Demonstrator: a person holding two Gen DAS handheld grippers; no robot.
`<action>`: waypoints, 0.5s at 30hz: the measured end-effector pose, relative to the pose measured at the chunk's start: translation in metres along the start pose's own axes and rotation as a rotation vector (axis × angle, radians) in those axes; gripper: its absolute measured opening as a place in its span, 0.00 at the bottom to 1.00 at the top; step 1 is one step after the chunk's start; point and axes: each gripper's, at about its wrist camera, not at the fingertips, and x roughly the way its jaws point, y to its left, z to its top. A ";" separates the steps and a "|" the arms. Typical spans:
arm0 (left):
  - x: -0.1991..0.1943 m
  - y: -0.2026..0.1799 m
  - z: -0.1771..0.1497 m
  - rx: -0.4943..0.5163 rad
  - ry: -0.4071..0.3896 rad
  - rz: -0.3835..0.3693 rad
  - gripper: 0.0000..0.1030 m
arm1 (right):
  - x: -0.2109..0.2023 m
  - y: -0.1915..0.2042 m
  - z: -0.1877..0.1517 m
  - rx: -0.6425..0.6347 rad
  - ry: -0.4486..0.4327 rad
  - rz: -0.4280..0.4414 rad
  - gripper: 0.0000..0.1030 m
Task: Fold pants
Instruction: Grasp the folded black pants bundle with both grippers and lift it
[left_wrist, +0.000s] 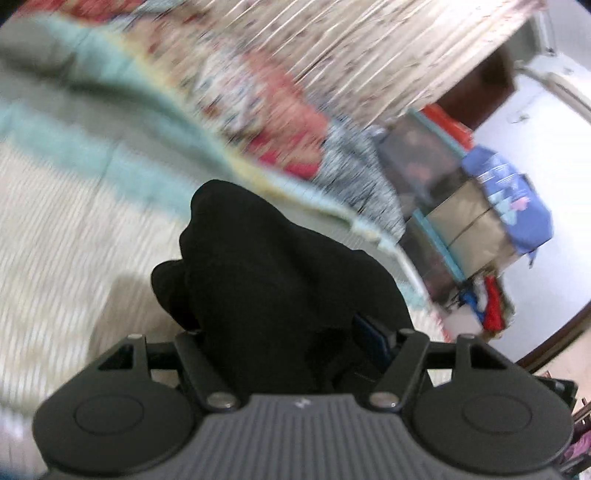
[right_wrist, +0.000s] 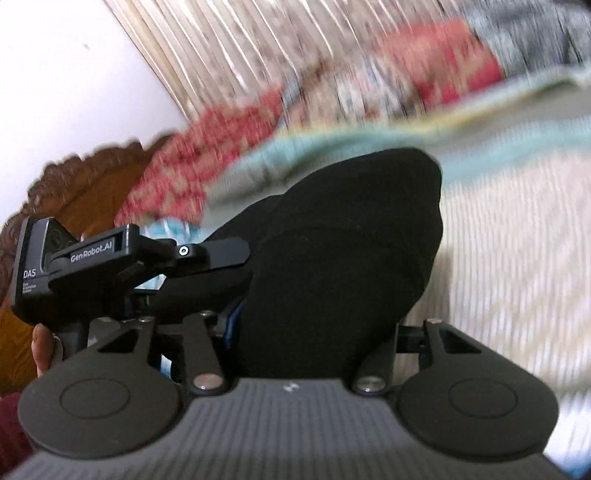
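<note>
The black pants (left_wrist: 273, 280) are bunching up in the lower centre of the left wrist view, right between the arms of the left gripper (left_wrist: 291, 339), and the cloth is covering the fingertips. It looks as though this gripper is clamping a thick wad of the fabric, but the pads themselves are hidden, so that is a reading and not a certainty.

In the right wrist view the pants are filling the middle of the frame, and the right gripper (right_wrist: 314, 332) is likewise appearing to pinch a fat fold of them, its tips buried under cloth. At the left edge the other gripper is showing with a hand (right_wrist: 44, 350) on its handle, level with this one. Behind, the striped bedspread (left_wrist: 55, 236) is smeared by blur.

The step looks like carrying one end of the pants over for a fold. To do it well, both grips should be staying firm and level with each other, so the edge is travelling straight. Bunched cloth is prone to slipping, so a steady pace is wiser than a snatch.
</note>
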 end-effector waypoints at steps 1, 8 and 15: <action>0.009 -0.004 0.015 0.029 -0.019 -0.006 0.64 | 0.005 -0.005 0.014 -0.033 -0.032 0.003 0.52; 0.100 0.017 0.082 0.085 -0.047 0.039 0.65 | 0.066 -0.068 0.064 -0.133 -0.139 -0.048 0.52; 0.210 0.097 0.069 0.007 0.119 0.259 0.77 | 0.148 -0.164 0.046 0.044 0.013 -0.164 0.57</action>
